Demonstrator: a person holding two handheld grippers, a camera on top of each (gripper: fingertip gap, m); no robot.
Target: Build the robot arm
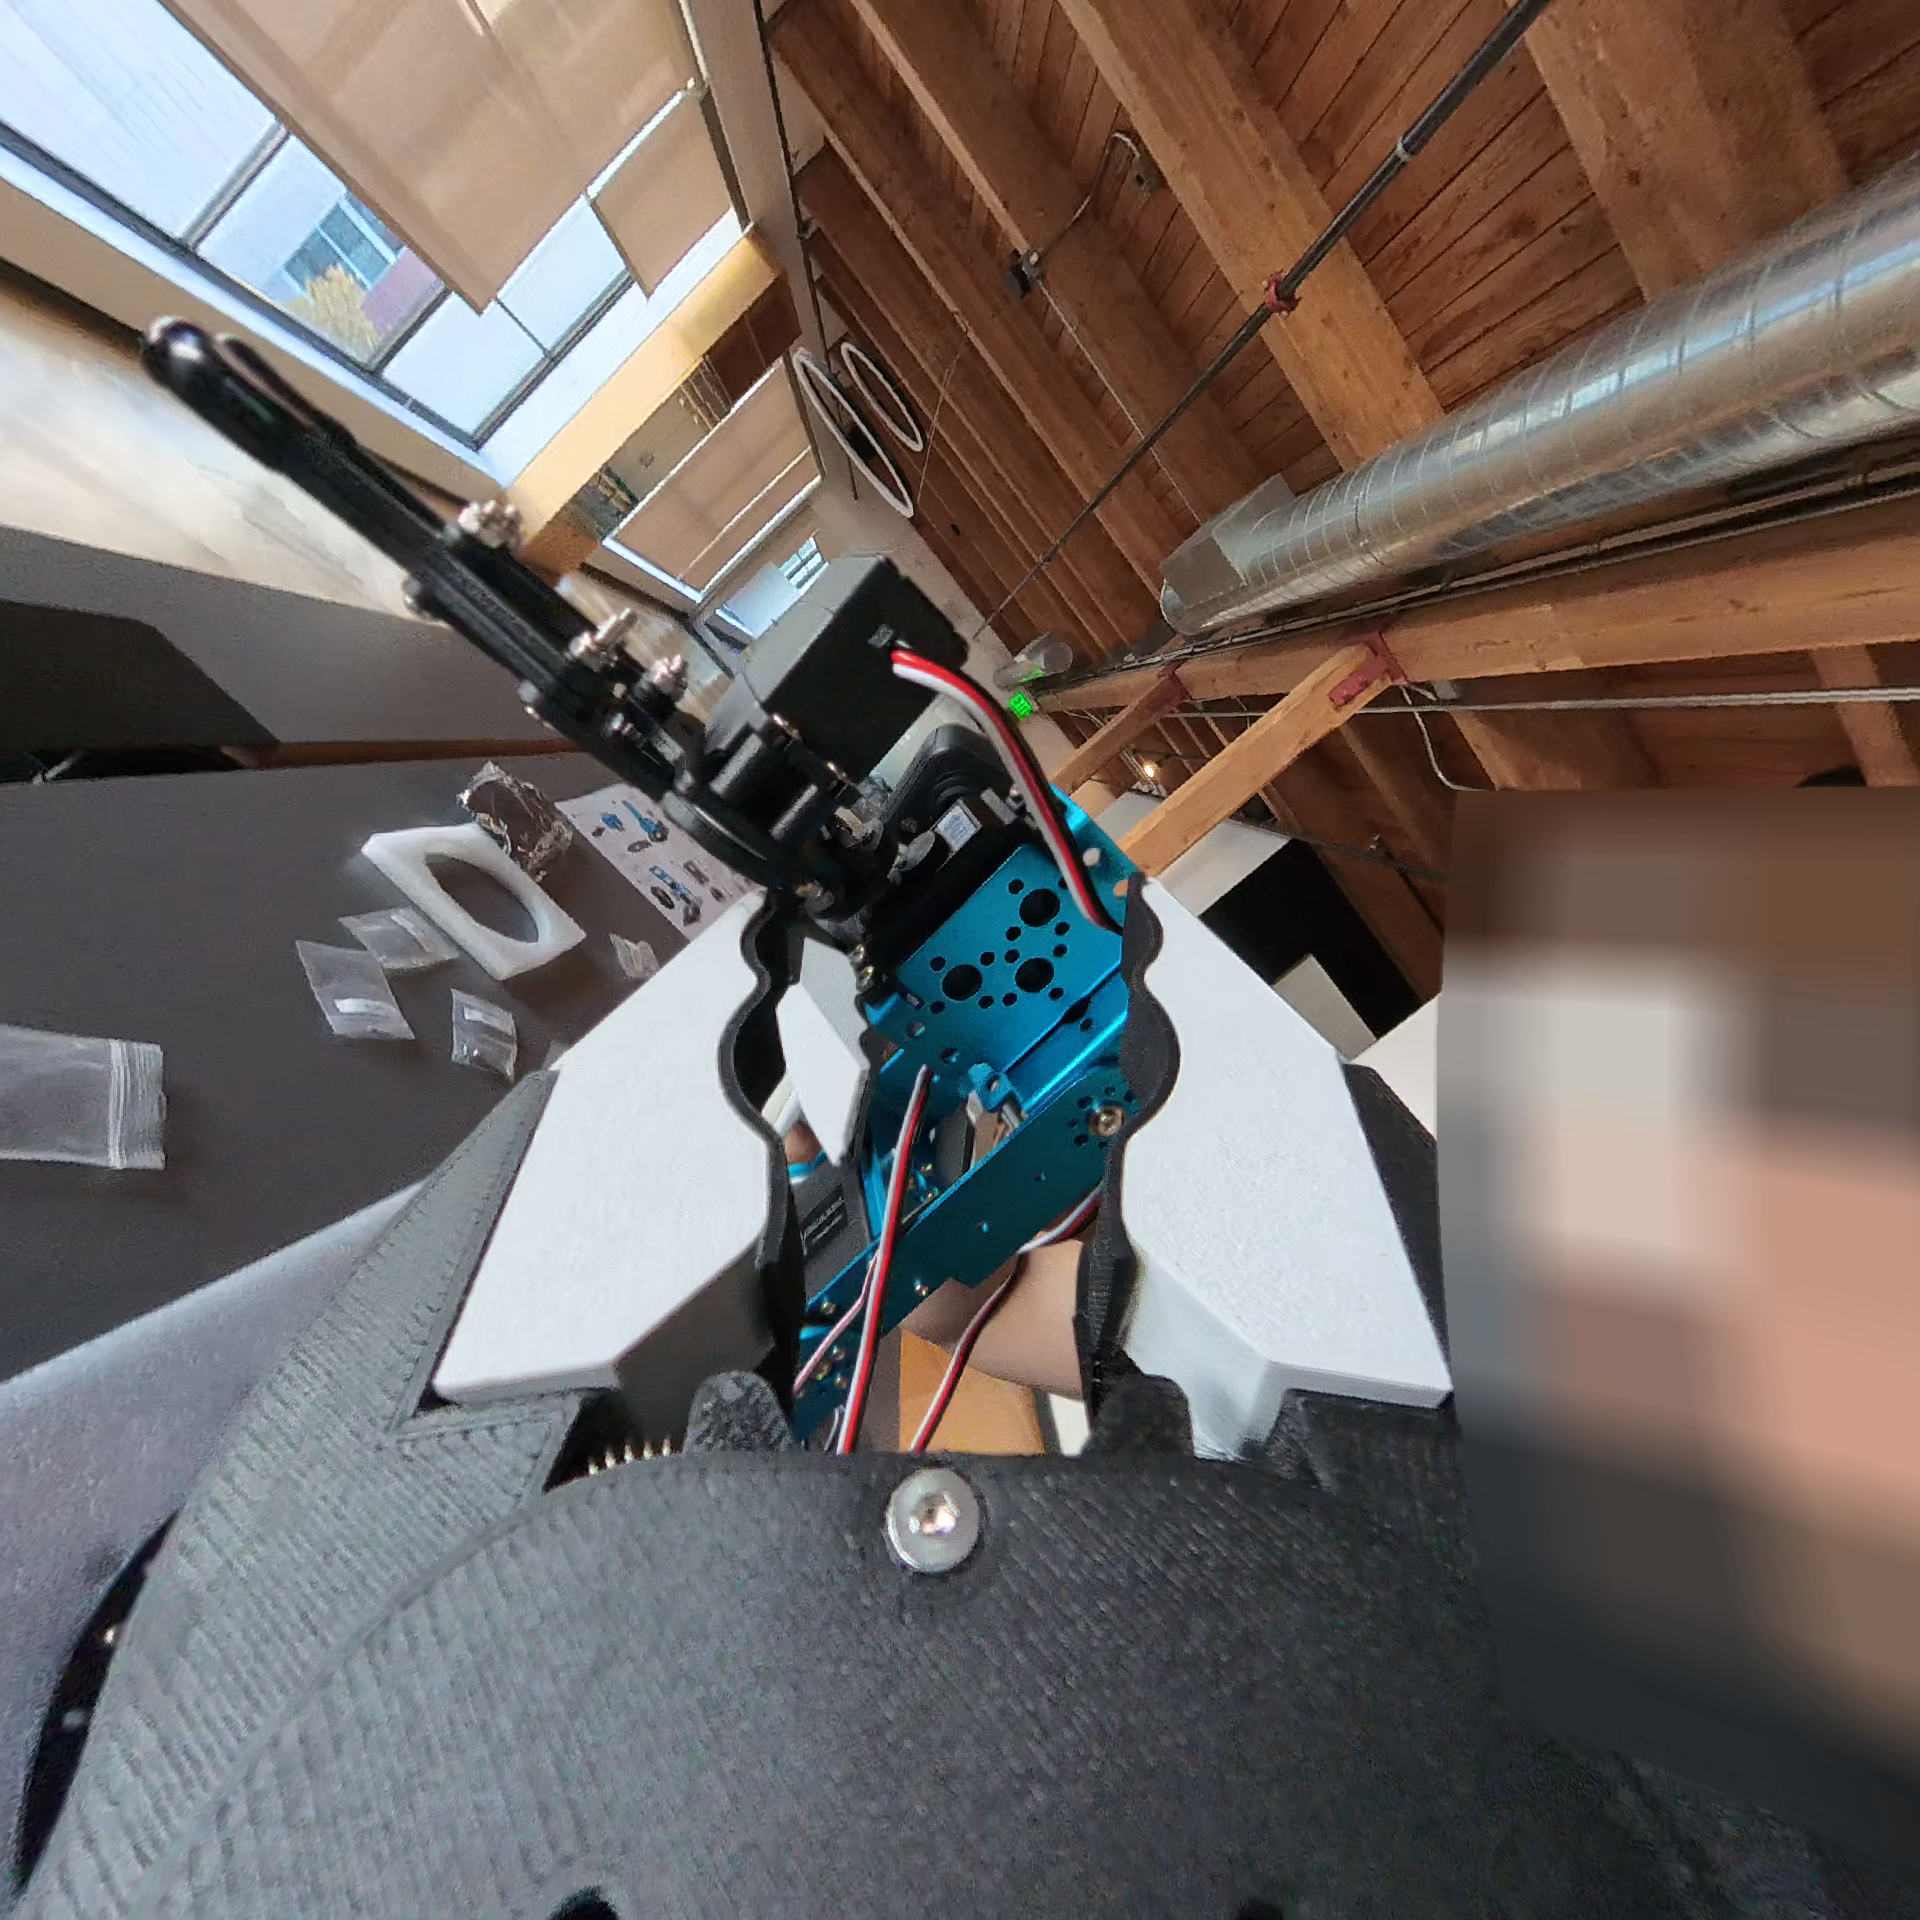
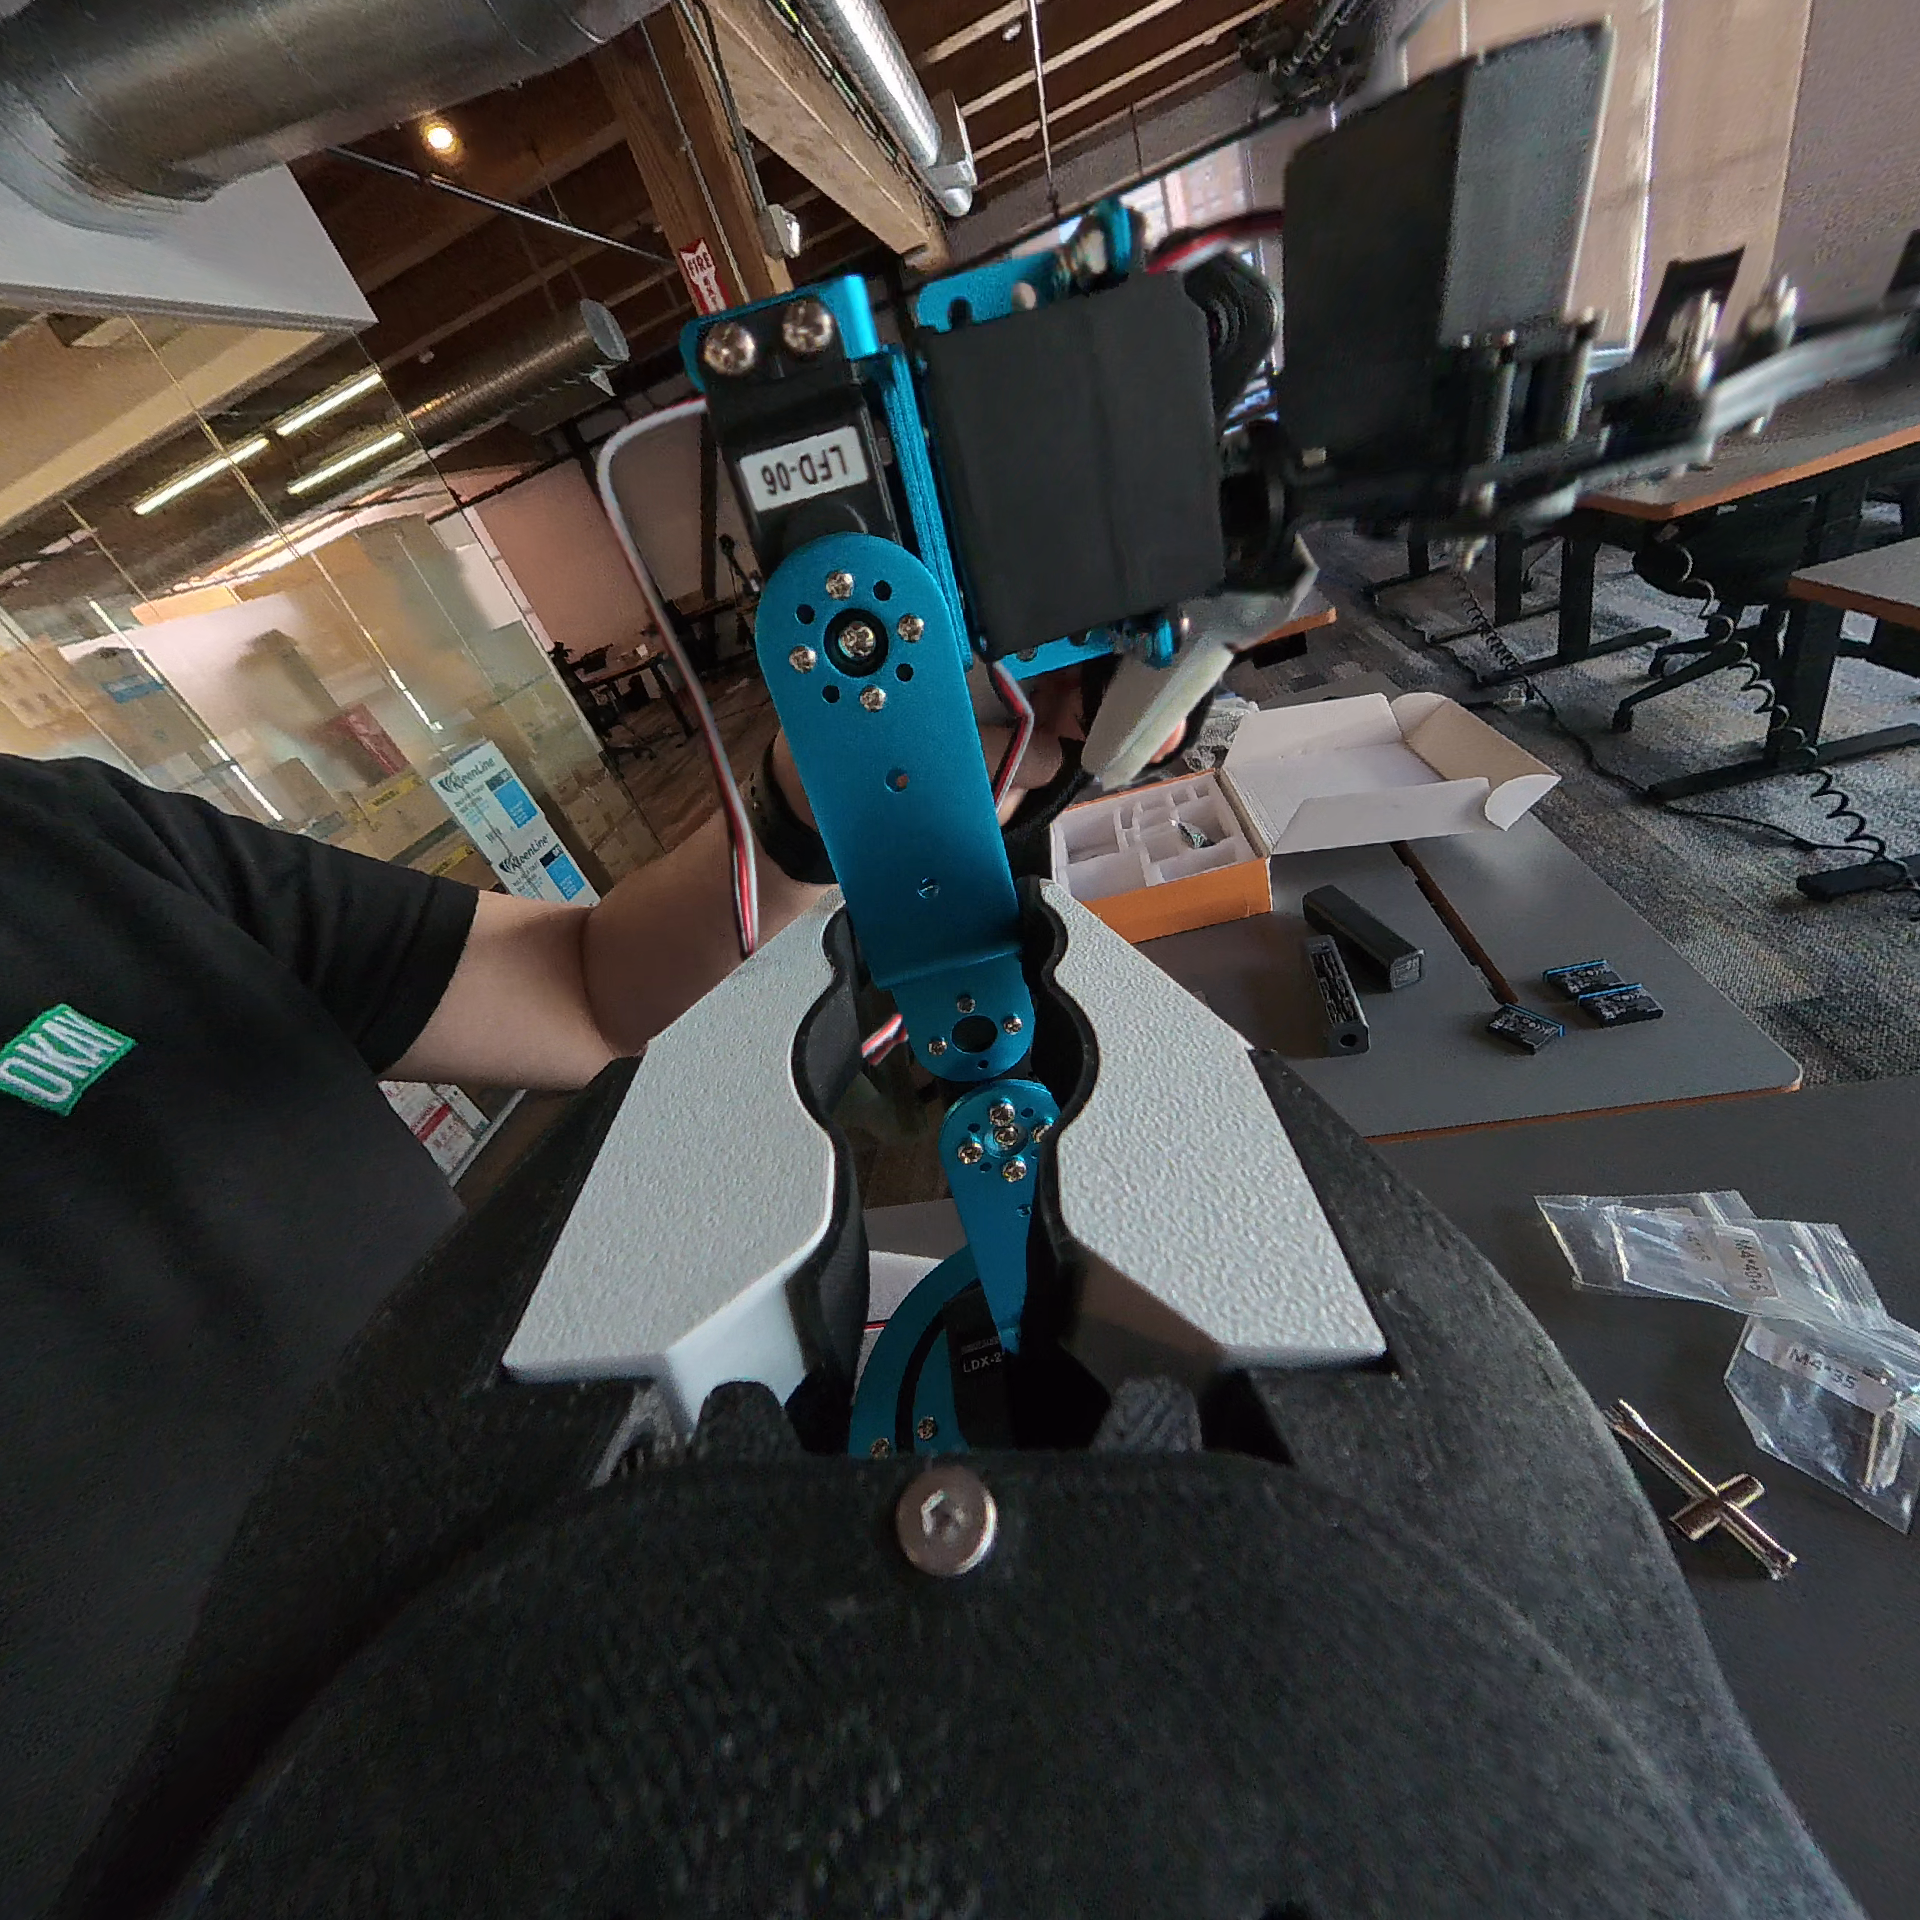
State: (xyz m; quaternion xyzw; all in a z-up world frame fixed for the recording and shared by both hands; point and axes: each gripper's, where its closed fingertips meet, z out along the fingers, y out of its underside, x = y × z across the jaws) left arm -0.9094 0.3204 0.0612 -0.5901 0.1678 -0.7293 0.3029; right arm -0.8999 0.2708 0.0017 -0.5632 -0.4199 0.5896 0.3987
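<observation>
Left wrist view: at the left edge of the dark worktop (image 1: 208, 1195) a clear zip bag (image 1: 78, 1101) is seen, with smaller clear bags (image 1: 358, 987) past it, then a white foam frame (image 1: 473, 899) with a foil-wrapped packet (image 1: 516, 818) touching its far corner, and a printed sheet (image 1: 644, 847) just beside that. The left tongs (image 1: 940, 1049) are clenched on the blue bracket section of a small blue robot arm (image 1: 997, 997), held raised off the worktop. The arm's black claw (image 1: 343, 468) is pointed up and to the left, toward the windows, and red, white and black servo wires (image 1: 987, 727) are looped over its black servos.

In the right wrist view, a person's forearm (image 2: 623, 956) in a black sleeve is extended from the left toward the arm. The right tongs (image 2: 940, 1081) are clenched on a flat blue link of the same assembly, near its lower pivot. On the worktop to the right, an open white and orange box (image 2: 1247, 831) is set at the far edge, with two black bars (image 2: 1351, 966) and small dark blue packets (image 2: 1579, 997) nearer. Clear bags of hardware (image 2: 1766, 1299) and a metal cross wrench (image 2: 1704, 1491) lie at the near right edge.
</observation>
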